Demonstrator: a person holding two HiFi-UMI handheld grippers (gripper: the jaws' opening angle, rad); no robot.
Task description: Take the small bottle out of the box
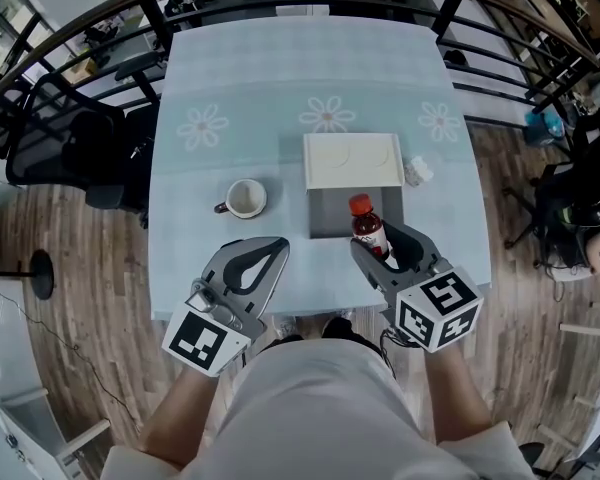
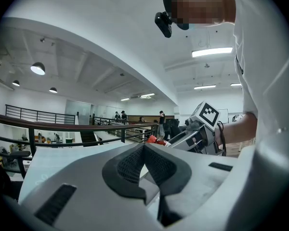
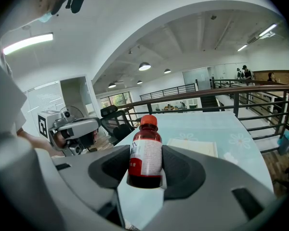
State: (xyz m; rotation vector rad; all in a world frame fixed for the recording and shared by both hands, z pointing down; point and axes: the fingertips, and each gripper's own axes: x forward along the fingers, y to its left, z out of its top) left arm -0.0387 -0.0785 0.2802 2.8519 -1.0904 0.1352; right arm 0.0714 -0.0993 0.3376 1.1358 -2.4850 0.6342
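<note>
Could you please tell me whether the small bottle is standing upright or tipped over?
Upright: in the right gripper view the small bottle stands vertical, red cap on top, clamped by the fingers of the right gripper.

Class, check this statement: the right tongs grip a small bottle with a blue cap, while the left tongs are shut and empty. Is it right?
No: the cap is red, not blue, as the right gripper view shows. The rest holds: the right tongs grip the small bottle, and the left tongs are shut and empty.

L tool (image 1: pixel 276 248): jaws together, empty | R tool (image 1: pixel 382 243): clamped on bottle (image 1: pixel 366 226)
</note>
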